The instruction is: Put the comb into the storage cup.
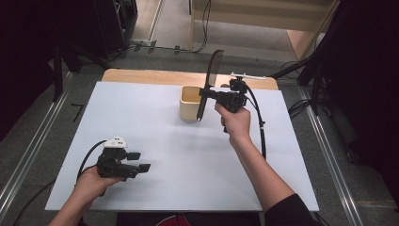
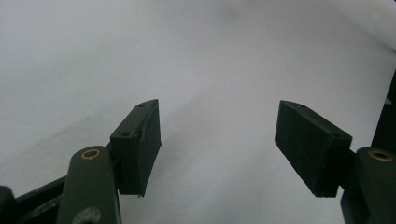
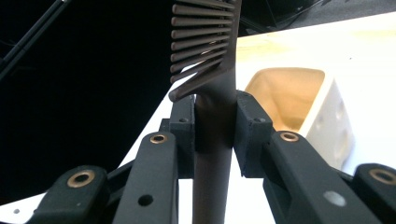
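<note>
While your right gripper point(image 1: 210, 93) hangs above the far middle of the white table point(image 1: 155, 141), its jaws are clamped on the handle of a dark comb point(image 1: 210, 80), and you can see that plainly in the right gripper view: both pads point(image 3: 252, 126) press flat against the handle from either side. You've got the comb standing nearly upright, toothed end up and tilted slightly away, handle end pointing down just beside the cream cup point(image 1: 189, 102). In the high view that lower tip sits at the cup's right edge, near the rim; whether it touches the cup, I can't tell. The cup itself stands upright on the table, mouth open, and in the right gripper view its pale inside shows just behind your right-hand jaw.

Over on your other side, your left gripper point(image 1: 139, 161) sits low at the near left of the table, well apart from the cup and comb. Its jaws stand wide apart with nothing between them, just bare white table beyond the pads point(image 2: 140, 144) in the left gripper view.
</note>
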`<state>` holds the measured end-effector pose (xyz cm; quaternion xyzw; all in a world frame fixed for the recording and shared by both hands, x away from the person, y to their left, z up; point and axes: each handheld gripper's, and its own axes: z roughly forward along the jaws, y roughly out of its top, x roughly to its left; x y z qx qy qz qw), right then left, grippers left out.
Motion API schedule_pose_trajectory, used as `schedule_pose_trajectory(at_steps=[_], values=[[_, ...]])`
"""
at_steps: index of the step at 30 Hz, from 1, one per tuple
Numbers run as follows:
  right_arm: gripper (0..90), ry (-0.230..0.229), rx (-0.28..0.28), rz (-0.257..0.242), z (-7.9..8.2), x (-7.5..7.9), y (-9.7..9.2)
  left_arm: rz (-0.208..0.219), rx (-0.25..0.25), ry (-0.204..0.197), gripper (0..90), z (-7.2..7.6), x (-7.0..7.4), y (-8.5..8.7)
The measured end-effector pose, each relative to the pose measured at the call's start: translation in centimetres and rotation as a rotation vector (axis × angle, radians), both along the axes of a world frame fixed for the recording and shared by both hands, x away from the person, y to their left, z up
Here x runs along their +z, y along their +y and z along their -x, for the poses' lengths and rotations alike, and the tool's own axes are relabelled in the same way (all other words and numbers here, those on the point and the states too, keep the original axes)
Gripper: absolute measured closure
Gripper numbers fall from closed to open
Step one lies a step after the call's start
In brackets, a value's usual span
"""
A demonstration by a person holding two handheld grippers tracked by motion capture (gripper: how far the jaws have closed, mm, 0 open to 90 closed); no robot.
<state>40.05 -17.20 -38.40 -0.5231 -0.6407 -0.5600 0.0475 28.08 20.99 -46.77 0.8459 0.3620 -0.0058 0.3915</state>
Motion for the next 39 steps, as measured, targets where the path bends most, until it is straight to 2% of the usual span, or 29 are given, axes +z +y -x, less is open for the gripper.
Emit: schedule_pose_trajectory(at_steps=[8, 14, 19, 31, 39], values=[[70.0, -0.022, 0.004, 0.004, -1.2, 0.6, 0.4, 0.003, -0.003, 0.001, 32.6, 0.0, 0.0, 0.0], [69.9, -0.06, 0.011, -0.018, -2.7, 0.9, 0.7, 0.0, -0.004, -0.001, 32.6, 0.0, 0.0, 0.0], [70.0, -0.063, -0.008, -0.042, -3.6, 0.9, 0.6, 0.004, -0.003, 0.0, 32.6, -0.1, -0.1, 0.0], [69.9, -0.059, -0.041, 0.003, -5.4, 1.6, 0.4, 0.006, -0.007, 0.002, 32.6, -0.1, -0.1, 0.0], [70.0, -0.075, -0.076, 0.042, -6.4, 2.1, 0.6, 0.008, -0.009, 0.003, 32.6, -0.1, -0.1, 0.0]])
